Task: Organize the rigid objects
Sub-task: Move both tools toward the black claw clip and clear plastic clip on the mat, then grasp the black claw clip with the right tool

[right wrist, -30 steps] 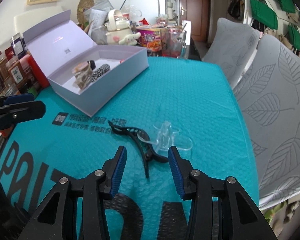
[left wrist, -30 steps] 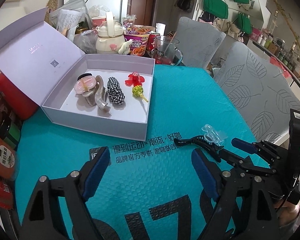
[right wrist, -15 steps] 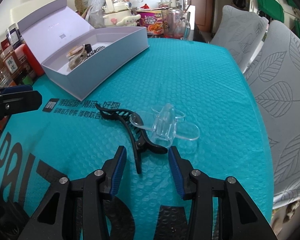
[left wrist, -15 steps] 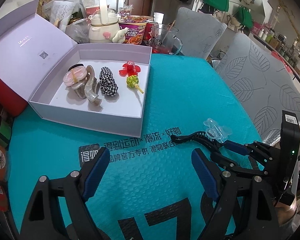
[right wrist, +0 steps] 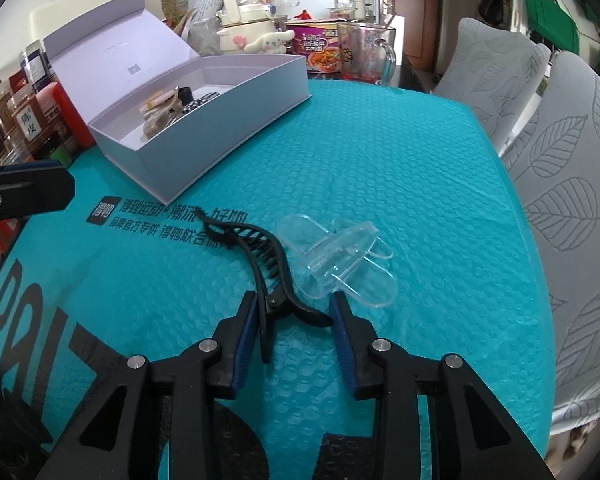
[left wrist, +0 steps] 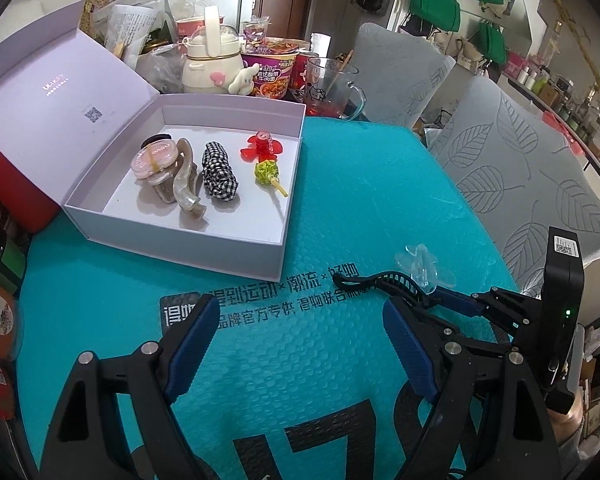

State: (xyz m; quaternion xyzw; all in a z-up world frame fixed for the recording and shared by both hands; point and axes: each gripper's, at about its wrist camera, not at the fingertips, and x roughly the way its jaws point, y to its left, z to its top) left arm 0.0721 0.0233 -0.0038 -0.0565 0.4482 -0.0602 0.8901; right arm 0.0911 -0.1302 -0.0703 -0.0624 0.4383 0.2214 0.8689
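- While the right gripper point(right wrist: 294, 314) sat low in the centre of its own view, its blue-padded jaws were closing around the handle end of a curved black plastic toothed hair clip point(right wrist: 260, 264); whether the pads already pressed on it was hard to tell, though they appeared to touch.
- That black clip lay on the teal bubble-wrap mat point(right wrist: 380, 160), its far end reaching toward the printed lettering.
- Just right of it, touching or nearly so, lay a clear transparent plastic hair clip point(right wrist: 340, 258).
- In the left wrist view, the left gripper point(left wrist: 300, 344) hung over the mat at lower centre, jaws spread wide with nothing between them.
- At upper left of both views stood an open lilac cardboard gift box point(left wrist: 228, 252), holding a pink round case point(left wrist: 154, 158), a beige claw clip point(left wrist: 184, 188), a black-and-white checked scrunchie point(left wrist: 218, 178) and a red flower clip point(left wrist: 262, 146).
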